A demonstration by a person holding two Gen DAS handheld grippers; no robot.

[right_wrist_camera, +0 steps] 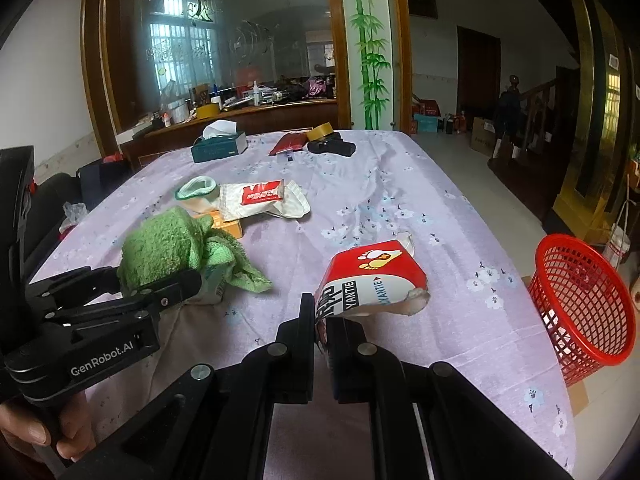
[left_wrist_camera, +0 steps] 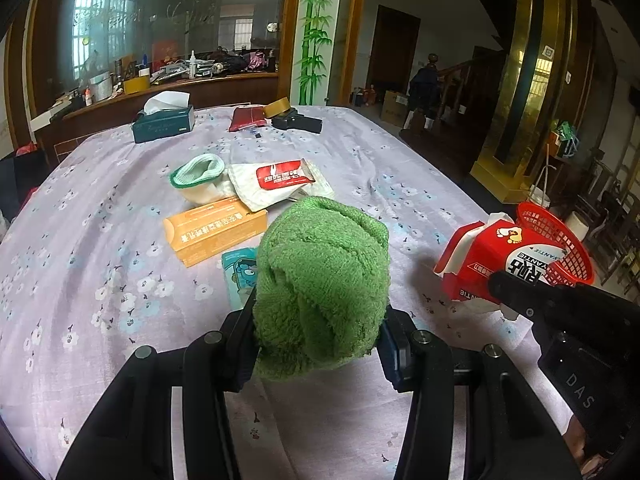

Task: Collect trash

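Observation:
My left gripper is shut on a bunched green towel, held just above the table; it also shows in the right wrist view. My right gripper is shut on a crumpled red and white box, held above the table; the same box shows in the left wrist view. A red mesh basket stands off the table's right edge. On the table lie an orange box, a white wipes pack with a red label, a white and green cup and a teal wrapper.
The table has a lilac flowered cloth. At its far end are a dark tissue box, a red pouch, a tape roll and a black object. A cluttered counter stands behind.

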